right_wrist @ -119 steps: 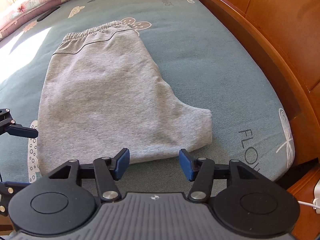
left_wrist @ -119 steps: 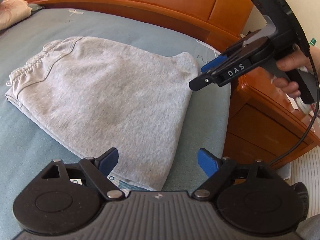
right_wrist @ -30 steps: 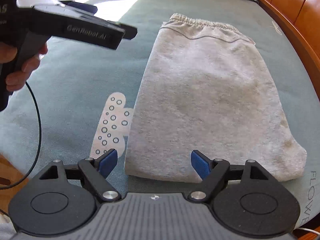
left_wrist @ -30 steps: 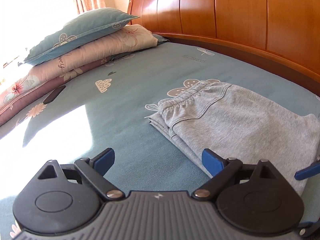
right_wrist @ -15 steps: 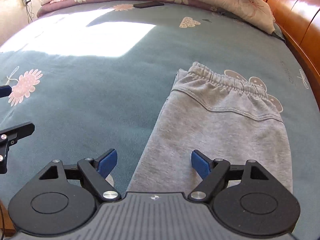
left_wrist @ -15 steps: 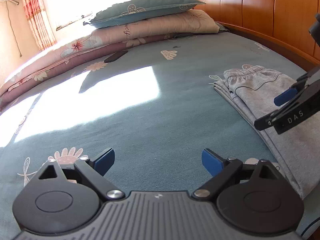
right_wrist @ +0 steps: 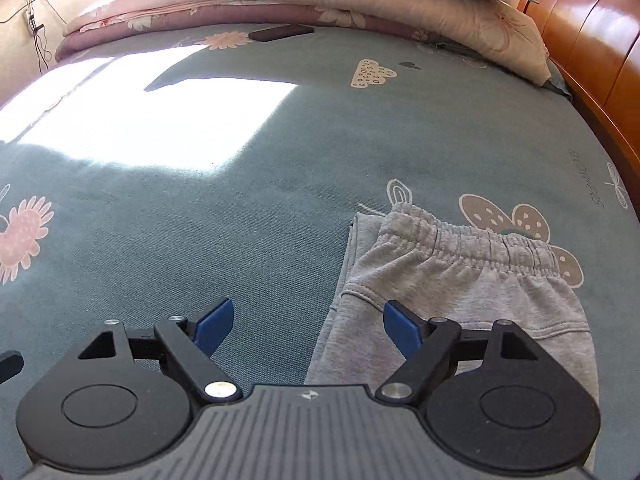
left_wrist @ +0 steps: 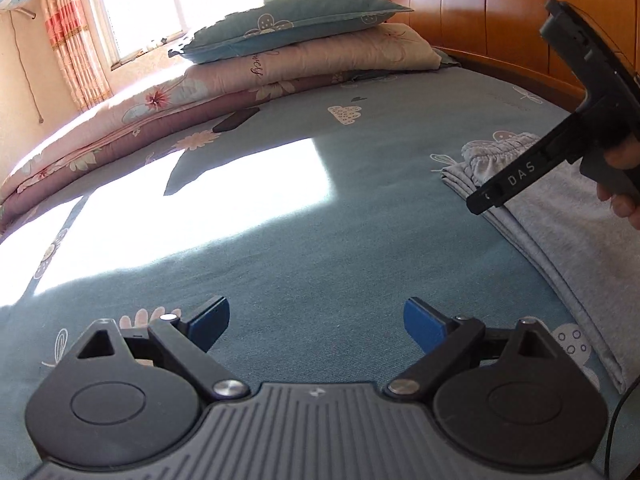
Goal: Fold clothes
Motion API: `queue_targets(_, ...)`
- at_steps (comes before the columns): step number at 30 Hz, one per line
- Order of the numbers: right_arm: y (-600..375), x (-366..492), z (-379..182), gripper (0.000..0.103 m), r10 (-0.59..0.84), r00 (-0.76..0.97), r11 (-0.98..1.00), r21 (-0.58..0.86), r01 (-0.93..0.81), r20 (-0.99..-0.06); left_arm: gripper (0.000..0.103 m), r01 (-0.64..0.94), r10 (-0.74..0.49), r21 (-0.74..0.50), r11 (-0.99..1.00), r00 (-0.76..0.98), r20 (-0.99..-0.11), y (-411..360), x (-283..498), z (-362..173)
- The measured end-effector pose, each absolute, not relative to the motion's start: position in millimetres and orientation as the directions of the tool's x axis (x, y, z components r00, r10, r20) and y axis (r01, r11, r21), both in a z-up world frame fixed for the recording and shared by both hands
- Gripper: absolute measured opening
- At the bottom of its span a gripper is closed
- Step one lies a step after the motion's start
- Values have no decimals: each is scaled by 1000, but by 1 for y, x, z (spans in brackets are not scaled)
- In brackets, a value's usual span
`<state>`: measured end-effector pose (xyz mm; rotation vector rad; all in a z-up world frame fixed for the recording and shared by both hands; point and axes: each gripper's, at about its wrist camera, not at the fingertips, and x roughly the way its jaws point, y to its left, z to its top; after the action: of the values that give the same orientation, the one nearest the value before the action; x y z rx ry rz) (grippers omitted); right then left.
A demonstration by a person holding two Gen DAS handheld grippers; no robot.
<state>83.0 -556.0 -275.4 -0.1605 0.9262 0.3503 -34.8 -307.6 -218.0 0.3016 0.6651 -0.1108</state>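
The left hand-held gripper (left_wrist: 316, 324) hangs with jaws apart over bare blue bed sheet (left_wrist: 320, 240), holding nothing. The right hand-held gripper (right_wrist: 308, 326), jaws also apart and empty, hovers over the left edge of the folded grey shorts (right_wrist: 460, 280). The shorts lie flat near the wooden headboard (right_wrist: 592, 60), waistband pointing toward the stacked pillows (right_wrist: 400, 0), long axis running from there toward the camera. A dark phone-like object (right_wrist: 280, 33) lies before the pillows.

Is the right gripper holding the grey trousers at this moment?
No, the right gripper is open with nothing between its pads, and the grey trousers lie flat on the bed sheet.
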Motion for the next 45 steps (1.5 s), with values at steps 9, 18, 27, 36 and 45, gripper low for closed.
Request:
queue_targets(9,-565,45,-228,91,125,599,969,-34,-247,-791,95,243,-82,237,941,841,-534,-299,-7,-176)
queue_targets(18,-549,-2,-148,99,137,617,984,34,-177,-775,102,245,-106,204,948,846,-523,-282,7,-85)
queue_targets(27,-544,-37,-112,103,42,477,998,13,-63,-878,102,136,-90,0,991,653,-752,-260,-19,-24)
queue_targets(36,-540,-63,-89,103,138,324,990,137,-24,-936,102,-41,40,24,999,468,-883,-231,-70,1)
queue_targets(45,-541,-77,-35,103,119,333,991,92,-96,-935,102,-191,37,-35,981,365,-930,-224,-101,32)
